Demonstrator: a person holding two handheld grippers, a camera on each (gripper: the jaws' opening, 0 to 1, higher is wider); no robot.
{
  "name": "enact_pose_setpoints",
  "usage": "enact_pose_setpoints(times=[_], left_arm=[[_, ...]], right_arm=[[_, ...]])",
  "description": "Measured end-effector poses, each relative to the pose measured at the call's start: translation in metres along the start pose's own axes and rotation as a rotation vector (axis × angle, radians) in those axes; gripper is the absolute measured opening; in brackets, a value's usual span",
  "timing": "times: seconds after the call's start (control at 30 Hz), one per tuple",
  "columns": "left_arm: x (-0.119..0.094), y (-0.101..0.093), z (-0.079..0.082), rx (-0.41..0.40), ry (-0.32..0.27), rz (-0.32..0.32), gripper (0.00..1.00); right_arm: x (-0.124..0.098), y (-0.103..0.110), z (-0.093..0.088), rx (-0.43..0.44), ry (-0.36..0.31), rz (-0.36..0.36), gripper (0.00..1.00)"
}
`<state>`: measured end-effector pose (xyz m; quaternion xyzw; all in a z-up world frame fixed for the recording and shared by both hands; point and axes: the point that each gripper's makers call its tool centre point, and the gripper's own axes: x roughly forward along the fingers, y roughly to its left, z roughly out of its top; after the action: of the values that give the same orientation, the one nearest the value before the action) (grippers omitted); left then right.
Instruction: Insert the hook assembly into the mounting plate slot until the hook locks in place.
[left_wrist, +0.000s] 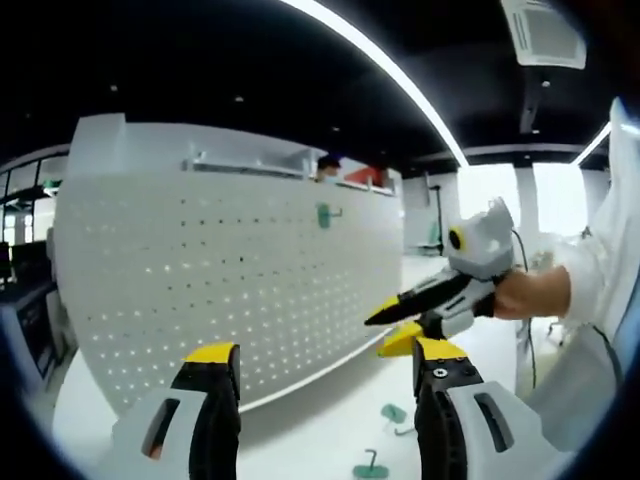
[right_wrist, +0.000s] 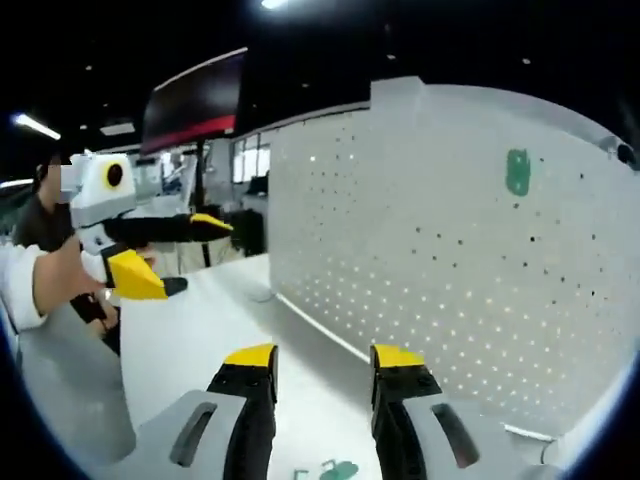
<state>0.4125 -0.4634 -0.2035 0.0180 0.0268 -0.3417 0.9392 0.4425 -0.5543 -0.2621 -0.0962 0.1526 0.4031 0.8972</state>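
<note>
White pegboard (left_wrist: 230, 260): one green hook (left_wrist: 325, 214) mounted, no writing readable
Table (left_wrist: 330, 430): two green hooks (left_wrist: 394, 413) loose
Left gripper (left_wrist: 325, 365): jaws apart, empty
Right gripper (right_wrist: 322, 360): jaws apart, empty

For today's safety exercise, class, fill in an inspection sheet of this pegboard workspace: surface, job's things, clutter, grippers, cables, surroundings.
Surface: white table, pale and bare where it shows.
Job's things: white pegboard standing upright; one green hook already mounted high on it; two loose green hooks lying on the table.
Clutter: nothing seen.
Grippers: left gripper open, holding nothing; right gripper open, holding nothing.
Cables: a dark cable behind the right gripper.
Surroundings: office with ceiling light strips; a person behind the pegboard.
</note>
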Motion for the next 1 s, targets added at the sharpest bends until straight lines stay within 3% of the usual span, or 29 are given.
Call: enact_pose_setpoints(times=[0.27,0.53,1.0], left_arm=[[-0.005,0.01,0.004,-0.006,-0.019,0.031,0.71],[-0.002,0.007,-0.002,0.008,0.001,0.019,0.71],[-0.002,0.007,-0.004,0.01,0.008,0.016,0.7]], right_arm=[[0.014,0.026,-0.029,0.014,0.1,0.092,0.31],[0.025,0.047,-0.065,0.063,0.225,0.179,0.25],[0.037,0.06,-0.101,0.087,0.344,0.22,0.21]])
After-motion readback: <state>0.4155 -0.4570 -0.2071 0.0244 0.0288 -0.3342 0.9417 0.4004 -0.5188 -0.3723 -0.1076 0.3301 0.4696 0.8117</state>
